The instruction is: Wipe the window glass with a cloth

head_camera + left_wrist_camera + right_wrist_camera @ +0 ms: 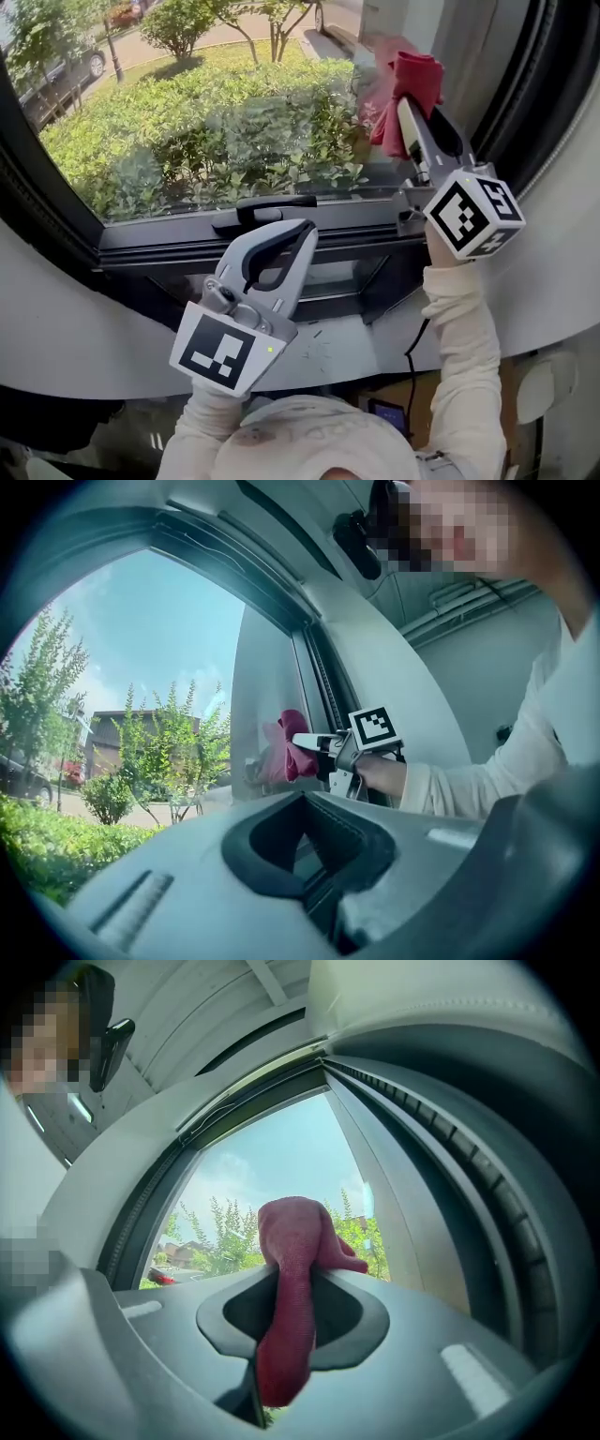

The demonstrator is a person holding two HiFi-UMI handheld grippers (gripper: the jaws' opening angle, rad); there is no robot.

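A red cloth is bunched against the window glass at its upper right, and my right gripper is shut on it. In the right gripper view the cloth runs up between the jaws and spills over their tips towards the pane. My left gripper hangs lower, in front of the bottom frame, shut with nothing in it. The left gripper view shows its closed jaws and, beyond them, the right gripper pressing the cloth near the glass's right edge.
A black window handle lies on the dark bottom frame, just above the left gripper. A thick dark frame borders the glass on the right. The white sill curves below. Bushes and trees stand outside.
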